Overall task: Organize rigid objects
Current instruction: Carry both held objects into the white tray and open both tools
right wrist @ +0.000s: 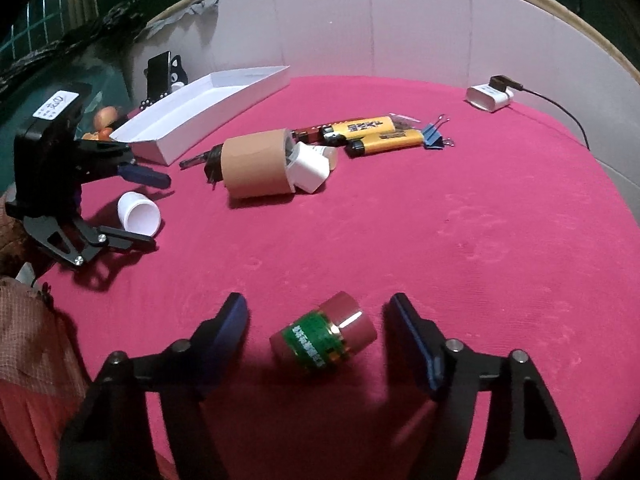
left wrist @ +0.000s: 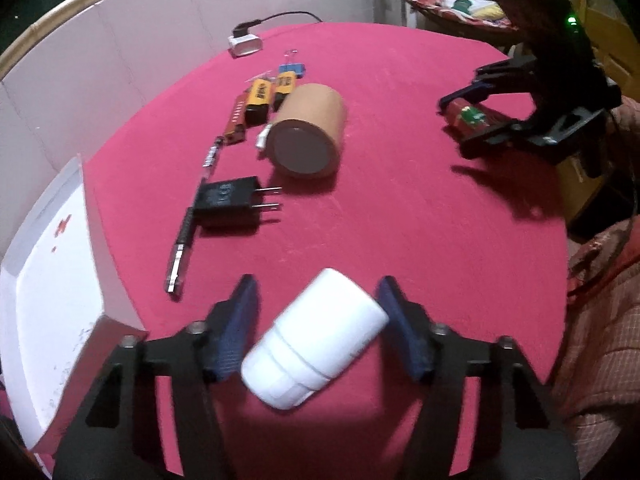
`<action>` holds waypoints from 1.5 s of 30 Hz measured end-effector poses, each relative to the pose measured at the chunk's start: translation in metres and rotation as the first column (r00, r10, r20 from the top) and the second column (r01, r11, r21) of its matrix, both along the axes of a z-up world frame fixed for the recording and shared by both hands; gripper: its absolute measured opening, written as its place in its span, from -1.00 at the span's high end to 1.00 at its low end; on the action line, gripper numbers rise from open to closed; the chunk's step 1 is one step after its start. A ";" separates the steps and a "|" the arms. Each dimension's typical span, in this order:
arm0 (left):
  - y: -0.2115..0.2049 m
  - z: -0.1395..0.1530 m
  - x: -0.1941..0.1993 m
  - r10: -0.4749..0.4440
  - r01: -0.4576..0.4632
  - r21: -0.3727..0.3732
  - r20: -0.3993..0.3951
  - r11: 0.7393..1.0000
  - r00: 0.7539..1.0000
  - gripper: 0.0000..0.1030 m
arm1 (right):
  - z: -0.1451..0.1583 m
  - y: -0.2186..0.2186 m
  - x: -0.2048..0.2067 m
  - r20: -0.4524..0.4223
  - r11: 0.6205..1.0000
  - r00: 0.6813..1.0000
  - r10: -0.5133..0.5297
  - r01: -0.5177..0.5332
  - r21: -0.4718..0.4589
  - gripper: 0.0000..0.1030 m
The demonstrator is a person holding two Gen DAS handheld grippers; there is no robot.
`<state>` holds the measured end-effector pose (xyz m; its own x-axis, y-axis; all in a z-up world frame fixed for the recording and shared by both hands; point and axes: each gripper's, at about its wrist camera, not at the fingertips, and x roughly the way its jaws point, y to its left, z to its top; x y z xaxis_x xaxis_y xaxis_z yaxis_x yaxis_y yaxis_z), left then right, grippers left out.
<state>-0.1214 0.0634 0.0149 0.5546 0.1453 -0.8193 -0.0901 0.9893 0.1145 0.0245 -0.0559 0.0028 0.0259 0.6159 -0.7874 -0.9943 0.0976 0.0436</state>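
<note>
My left gripper (left wrist: 316, 320) stands half open around a white bottle (left wrist: 316, 336) lying on the red table (left wrist: 420, 220), its pads not quite pressing. My right gripper (right wrist: 316, 332) straddles a green-labelled red bottle (right wrist: 324, 334), gaps both sides. The label's writing is unreadable.

**Both grippers lowered, jaws apart**

Left gripper (left wrist: 316, 320) points steeply down at the red tabletop (left wrist: 400, 208); its blue pads (left wrist: 236, 332) stand either side of a white bottle (left wrist: 316, 340), the right pad at its edge, contact unclear. Right gripper (right wrist: 316, 332) is angled likewise, pads clear of the small red bottle (right wrist: 324, 336) lying between them.
</note>
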 end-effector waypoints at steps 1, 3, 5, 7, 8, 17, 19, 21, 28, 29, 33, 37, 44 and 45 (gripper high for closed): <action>-0.001 0.001 0.000 -0.003 0.003 -0.003 0.001 1.000 1.000 -0.03 | 0.000 0.000 -0.001 0.005 1.000 1.000 0.003 -0.003 0.001 -0.28; -0.002 0.000 0.000 -0.003 0.003 0.002 0.001 1.000 1.000 -0.03 | 0.000 0.002 0.000 0.004 1.000 1.000 0.011 -0.011 0.000 -0.17; -0.001 0.000 -0.001 0.010 -0.010 -0.009 0.007 1.000 1.000 -0.03 | 0.000 0.003 -0.001 0.005 1.000 1.000 0.019 -0.019 -0.003 -0.11; 0.000 -0.001 -0.003 0.029 -0.028 -0.020 0.017 0.999 0.999 -0.02 | 0.000 0.004 -0.002 0.008 1.000 1.000 0.024 -0.024 -0.005 -0.05; 0.001 -0.001 -0.004 0.039 -0.038 -0.026 0.022 0.999 0.999 -0.02 | 0.000 0.004 -0.002 0.012 1.000 1.000 0.025 -0.025 -0.004 0.07; 0.019 0.011 -0.008 0.186 -0.183 -0.044 0.075 0.982 0.980 0.09 | 0.008 0.004 -0.003 -0.007 0.999 1.000 -0.005 0.005 0.034 0.08; 0.024 0.016 -0.008 0.240 -0.239 -0.015 0.085 0.971 0.967 0.09 | 0.020 0.007 -0.005 -0.011 0.997 1.000 -0.008 0.009 0.072 0.08; 0.031 0.023 -0.009 0.299 -0.301 0.002 0.100 0.954 0.949 0.09 | 0.032 0.011 -0.008 -0.007 0.994 1.000 -0.011 0.012 0.108 0.08; 0.063 0.055 -0.023 0.512 -0.527 0.026 0.200 0.850 0.835 0.09 | 0.067 0.048 -0.022 -0.013 0.977 1.000 -0.004 0.007 0.214 0.08; 0.069 0.058 -0.025 0.533 -0.551 0.030 0.212 0.834 0.819 0.09 | 0.073 0.056 -0.025 -0.006 0.974 1.000 0.001 0.000 0.226 0.08; 0.090 0.072 -0.037 0.609 -0.634 0.025 0.253 0.773 0.752 0.09 | 0.089 0.083 -0.034 -0.010 0.966 0.999 0.032 -0.028 0.258 0.08; 0.108 0.083 -0.055 0.671 -0.706 0.027 0.283 0.708 0.685 0.09 | 0.099 0.111 -0.046 -0.017 0.958 0.998 0.061 -0.054 0.282 0.08; 0.140 0.081 -0.089 0.761 -0.797 0.023 0.283 0.603 0.584 0.09 | 0.100 0.166 -0.077 -0.050 0.955 0.992 0.112 -0.093 0.282 0.08; 0.146 0.078 -0.093 0.775 -0.811 0.023 0.279 0.585 0.567 0.09 | 0.098 0.176 -0.082 -0.060 0.956 0.991 0.116 -0.096 0.277 0.08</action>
<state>-0.2147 0.2090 0.0930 0.3161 0.7106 -0.6286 -0.8697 0.4817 0.1072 -0.0576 0.1197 0.1007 -0.1034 0.8037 -0.5860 -0.9912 -0.0341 0.1281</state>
